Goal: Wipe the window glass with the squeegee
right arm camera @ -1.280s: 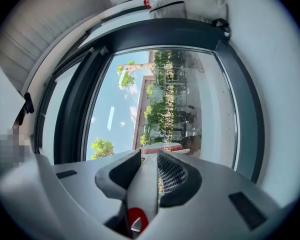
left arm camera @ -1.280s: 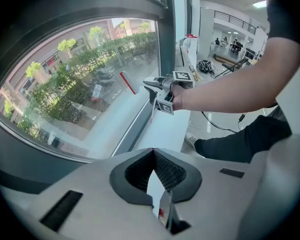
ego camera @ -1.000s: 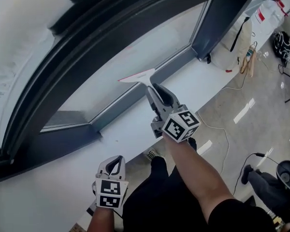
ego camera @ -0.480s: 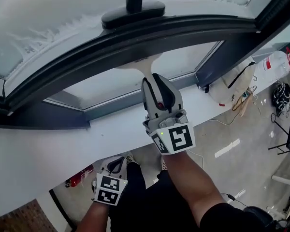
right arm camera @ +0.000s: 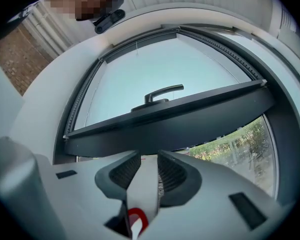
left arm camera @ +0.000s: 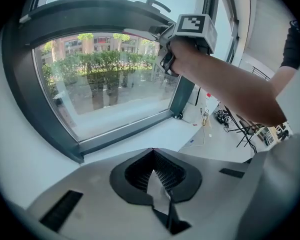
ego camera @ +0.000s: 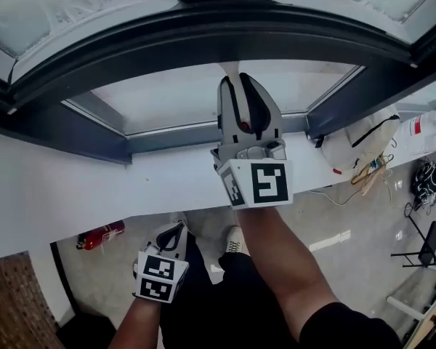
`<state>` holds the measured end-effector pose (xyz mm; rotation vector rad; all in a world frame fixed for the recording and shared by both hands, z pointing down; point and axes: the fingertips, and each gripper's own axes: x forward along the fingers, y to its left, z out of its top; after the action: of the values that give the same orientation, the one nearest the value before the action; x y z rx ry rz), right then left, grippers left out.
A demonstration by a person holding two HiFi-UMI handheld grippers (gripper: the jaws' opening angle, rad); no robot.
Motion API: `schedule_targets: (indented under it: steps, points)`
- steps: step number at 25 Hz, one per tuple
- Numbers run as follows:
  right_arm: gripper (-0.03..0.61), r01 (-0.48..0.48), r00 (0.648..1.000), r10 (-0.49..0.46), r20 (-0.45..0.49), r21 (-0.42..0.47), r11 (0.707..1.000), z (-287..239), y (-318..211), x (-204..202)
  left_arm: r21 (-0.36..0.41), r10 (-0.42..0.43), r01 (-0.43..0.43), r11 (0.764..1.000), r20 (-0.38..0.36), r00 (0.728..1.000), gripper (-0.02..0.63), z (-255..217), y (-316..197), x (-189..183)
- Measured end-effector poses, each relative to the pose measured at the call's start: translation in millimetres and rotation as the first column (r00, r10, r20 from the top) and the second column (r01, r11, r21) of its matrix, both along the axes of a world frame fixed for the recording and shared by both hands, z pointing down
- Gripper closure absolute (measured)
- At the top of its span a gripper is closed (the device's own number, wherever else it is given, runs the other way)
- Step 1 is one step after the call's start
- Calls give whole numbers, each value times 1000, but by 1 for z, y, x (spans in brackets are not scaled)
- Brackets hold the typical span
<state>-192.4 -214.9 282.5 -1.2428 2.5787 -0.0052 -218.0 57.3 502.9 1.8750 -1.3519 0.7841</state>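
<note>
My right gripper is raised against the lower window glass, shut on the white squeegee handle. In the head view the dark cross frame hides the blade. The left gripper view shows the pale blade just under that frame, at the top of the pane. In the right gripper view the handle sits between the pads of the right gripper. My left gripper hangs low by my legs, shut and empty.
A black window handle sits on the cross frame above the squeegee. A white sill runs below the pane. On the floor lie a red extinguisher, a white bag and cables.
The right gripper has carried the squeegee up the glass, from mid pane to just under the cross frame. The left gripper has stayed low and shut.
</note>
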Motion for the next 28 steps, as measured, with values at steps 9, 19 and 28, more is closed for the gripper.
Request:
schedule_targets:
  steps: [9,19,28]
  points:
    - [486,34,999,-34,-16,-10,999,22,11,-6,-28,-32,32,999,5,999,614,27,13,2]
    - [486,21,999,-25,-38,-118,993,92,20,0,-57,-4,4,998,1,1000,614,49,20,5]
    - [486,-17,999,8,-47,-181,983,136,18,6,-89,31,-33,995,-22,999,614,71,28,11]
